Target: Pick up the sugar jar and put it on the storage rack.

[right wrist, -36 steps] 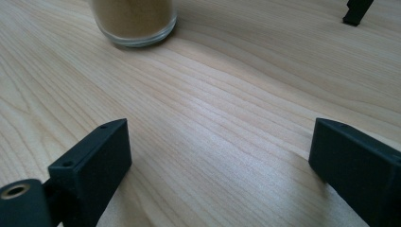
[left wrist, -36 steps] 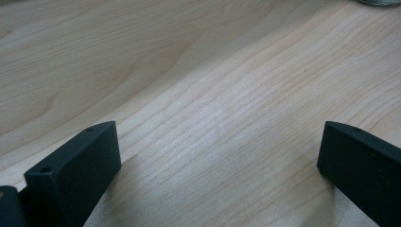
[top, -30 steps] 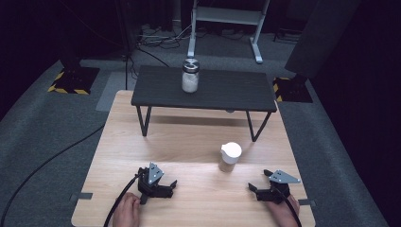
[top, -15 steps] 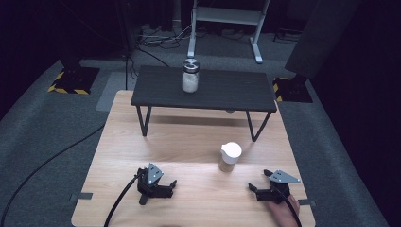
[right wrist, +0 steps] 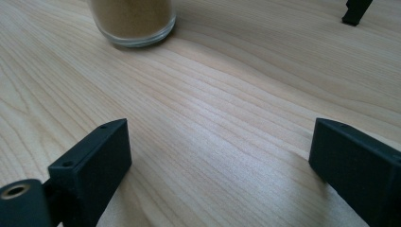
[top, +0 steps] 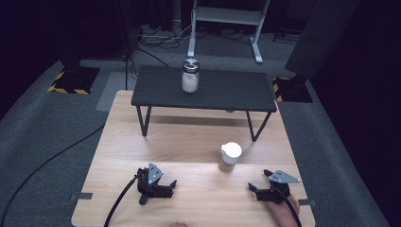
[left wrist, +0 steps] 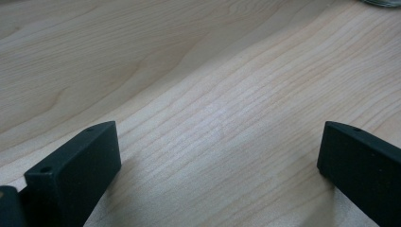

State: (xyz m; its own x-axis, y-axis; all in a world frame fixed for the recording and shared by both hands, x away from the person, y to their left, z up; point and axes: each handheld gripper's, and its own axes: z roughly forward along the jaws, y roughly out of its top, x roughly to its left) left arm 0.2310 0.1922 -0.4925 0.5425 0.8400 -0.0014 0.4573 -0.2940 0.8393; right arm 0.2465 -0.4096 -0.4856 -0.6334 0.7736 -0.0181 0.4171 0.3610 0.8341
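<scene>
Jar with the white lid (top: 230,157) stands upright on the light wooden table (top: 198,142), right of centre, and that is the thing nearest my claws, so I take it as the piece to handle. Nothing has hold of it yet.

Going left to right: my left claw (top: 163,187) lies on the table near the front edge, its cable (top: 120,201) trailing off toward me. No hand is on it in the high view. In the left gripper view its jaws stand wide apart with bare wood grain between them, so it carries nothing.

Next comes the jar, its tan contents showing through the glass in the right gripper view (right wrist: 132,21), well ahead of the jaws and off to their left.

Farthest right, my right claw (top: 259,187) also rests low on the table, with a hand (top: 283,213) behind it. Its jaws are spread wide too, empty, pointing roughly toward the jar but apart from it.

Behind all this, a low black side table (top: 203,90) carries a second jar (top: 190,75) with pale contents.

By my reading the work is barely begun: no grasp made, the lid on, both jars untouched. Reaching, gripping and whatever follows are all left.
</scene>
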